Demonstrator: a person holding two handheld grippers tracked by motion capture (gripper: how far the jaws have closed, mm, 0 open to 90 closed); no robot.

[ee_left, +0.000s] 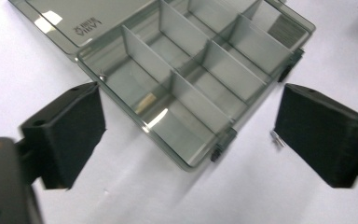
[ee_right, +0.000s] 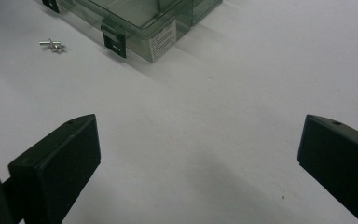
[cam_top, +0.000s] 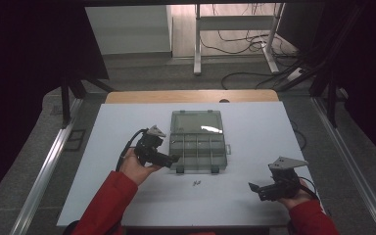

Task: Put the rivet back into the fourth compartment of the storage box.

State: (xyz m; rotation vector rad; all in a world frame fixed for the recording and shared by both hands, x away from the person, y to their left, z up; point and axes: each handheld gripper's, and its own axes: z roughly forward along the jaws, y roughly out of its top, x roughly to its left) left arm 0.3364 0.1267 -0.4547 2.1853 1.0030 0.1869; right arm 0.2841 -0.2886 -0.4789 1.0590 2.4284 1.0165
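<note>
A clear grey compartment box (cam_top: 197, 147) lies open in the middle of the white table, its lid (cam_top: 196, 121) folded back on the far side. The left gripper view looks into its empty compartments (ee_left: 186, 88). My left gripper (cam_top: 174, 158) sits at the box's near left corner, jaws wide apart with nothing between them (ee_left: 191, 135). Small metal screws (cam_top: 196, 183) lie on the table just in front of the box; the right gripper view has them at upper left (ee_right: 52, 45). My right gripper (cam_top: 252, 187) rests near the table's front right, open and empty (ee_right: 200, 154).
The white table top (cam_top: 254, 127) has bare room right of the box and along its front. Black latches (cam_top: 215, 169) stick out from the box's near wall. Beyond the table stand a desk frame (cam_top: 235, 29) and floor cables (cam_top: 245, 76).
</note>
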